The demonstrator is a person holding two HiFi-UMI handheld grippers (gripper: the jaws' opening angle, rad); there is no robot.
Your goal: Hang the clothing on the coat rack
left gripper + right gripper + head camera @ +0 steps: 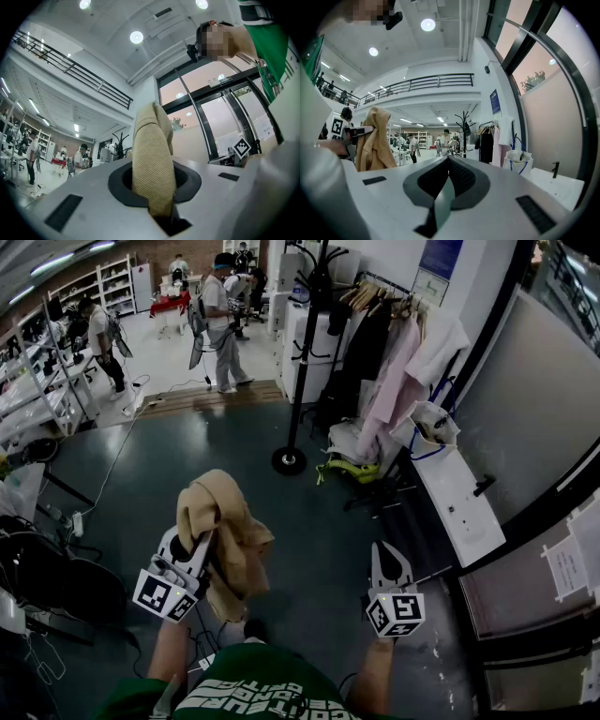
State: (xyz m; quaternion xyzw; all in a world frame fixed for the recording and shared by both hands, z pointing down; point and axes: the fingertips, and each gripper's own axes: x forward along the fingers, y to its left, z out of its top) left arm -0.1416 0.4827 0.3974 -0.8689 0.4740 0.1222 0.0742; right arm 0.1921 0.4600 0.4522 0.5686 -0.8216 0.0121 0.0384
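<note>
Jaws of the left gripper (190, 545) are clamped on a tan garment (225, 521); those of the right gripper (385, 557) are pressed together, empty. A black coat rack (302, 362) is seen ahead.

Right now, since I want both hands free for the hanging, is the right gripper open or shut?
Shut: the right gripper has its jaws together at the tips, with nothing between them.

Two grippers: left gripper (195, 545), right gripper (384, 551). One tan garment (225, 531). One black coat rack (302, 362), far centre. One white bag (433, 423), far right. At least three persons (219, 324), far left.
</note>
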